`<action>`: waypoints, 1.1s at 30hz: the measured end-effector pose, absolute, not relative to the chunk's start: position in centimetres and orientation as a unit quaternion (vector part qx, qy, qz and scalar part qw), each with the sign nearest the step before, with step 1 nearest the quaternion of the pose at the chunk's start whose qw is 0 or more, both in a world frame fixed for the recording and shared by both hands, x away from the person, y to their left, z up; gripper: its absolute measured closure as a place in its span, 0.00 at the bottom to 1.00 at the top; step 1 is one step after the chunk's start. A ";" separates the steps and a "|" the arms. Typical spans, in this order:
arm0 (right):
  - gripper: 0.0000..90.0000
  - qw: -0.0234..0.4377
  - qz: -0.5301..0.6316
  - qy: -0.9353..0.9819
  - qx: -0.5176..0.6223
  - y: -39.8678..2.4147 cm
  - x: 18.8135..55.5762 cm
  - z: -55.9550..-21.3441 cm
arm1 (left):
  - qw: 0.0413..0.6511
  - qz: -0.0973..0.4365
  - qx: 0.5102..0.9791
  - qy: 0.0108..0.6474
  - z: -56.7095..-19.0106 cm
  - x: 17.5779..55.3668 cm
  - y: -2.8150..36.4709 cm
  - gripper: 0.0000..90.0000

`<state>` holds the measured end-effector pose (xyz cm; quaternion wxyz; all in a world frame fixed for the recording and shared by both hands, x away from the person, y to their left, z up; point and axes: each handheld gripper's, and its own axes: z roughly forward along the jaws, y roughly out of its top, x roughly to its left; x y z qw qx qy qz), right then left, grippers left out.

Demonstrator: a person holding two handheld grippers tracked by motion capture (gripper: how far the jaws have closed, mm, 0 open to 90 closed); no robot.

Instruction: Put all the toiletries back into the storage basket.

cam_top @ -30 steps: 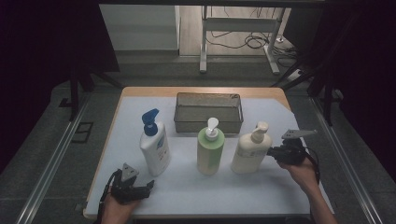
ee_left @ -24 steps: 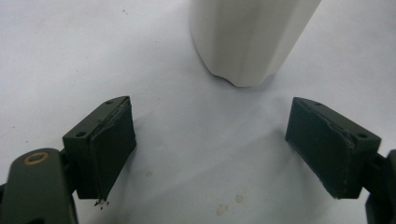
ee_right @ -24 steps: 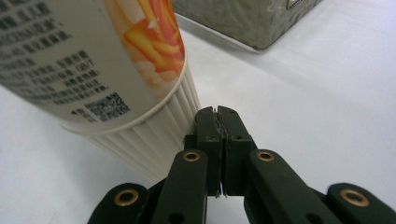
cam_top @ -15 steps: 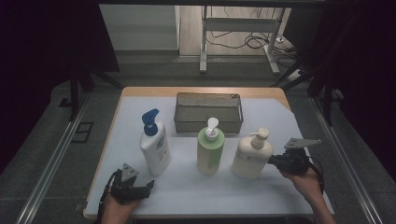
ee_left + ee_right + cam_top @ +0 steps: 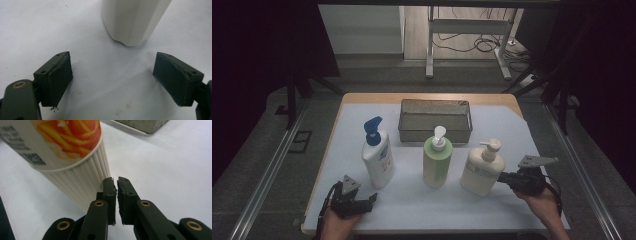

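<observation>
High view: my right hand-held gripper [image 5: 503, 178] sits just beside the cream bottle [image 5: 481, 169], near right on the tabletop [image 5: 412, 205], basket [image 5: 435, 120] beyond | Left gripper view: left hand-held gripper [image 5: 112, 80] spread, empty | Right gripper view: jaws nearly pressed together, nothing pinched, at the bottle's ribbed base [image 5: 82, 185] | Step: lining up; next I'd spread wide to grasp it.

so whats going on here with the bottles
A person at a table holds a claw in each hand. The right claw is nearly shut with nothing in it, its tip beside the base of the cream pump bottle. The left claw rests open near the blue-capped bottle. A green bottle and a wire basket stand behind.
</observation>
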<state>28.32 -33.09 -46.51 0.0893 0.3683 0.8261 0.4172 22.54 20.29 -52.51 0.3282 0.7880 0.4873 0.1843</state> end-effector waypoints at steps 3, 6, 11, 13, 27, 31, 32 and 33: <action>0.94 0.088 0.416 0.827 0.368 -33.0 28.1 -46.7 | 0.328 0.185 0.789 0.486 -52.5 22.6 20.3 0.17; 0.94 0.087 0.415 0.829 0.365 -32.9 27.6 -46.9 | 0.328 0.185 0.789 0.486 -52.5 22.6 20.3 0.17; 0.93 0.087 0.410 0.832 0.364 -32.7 27.1 -47.3 | 0.328 0.185 0.789 0.486 -52.5 22.6 20.3 0.17; 0.93 0.086 0.407 0.833 0.366 -32.7 26.9 -47.5 | 0.328 0.185 0.789 0.486 -52.5 22.6 20.3 0.17; 0.90 0.077 0.404 0.836 0.364 -32.4 26.0 -48.2 | 0.328 0.185 0.789 0.486 -52.5 22.6 20.3 0.17; 0.87 0.076 0.404 0.836 0.363 -32.5 25.6 -48.1 | 0.328 0.185 0.789 0.486 -52.5 22.6 20.3 0.17; 0.86 0.078 0.403 0.837 0.362 -32.5 25.4 -47.9 | 0.328 0.185 0.789 0.486 -52.5 22.6 20.3 0.17; 0.82 0.086 0.399 0.840 0.358 -32.4 25.0 -47.6 | 0.328 0.185 0.789 0.486 -52.5 22.6 20.3 0.17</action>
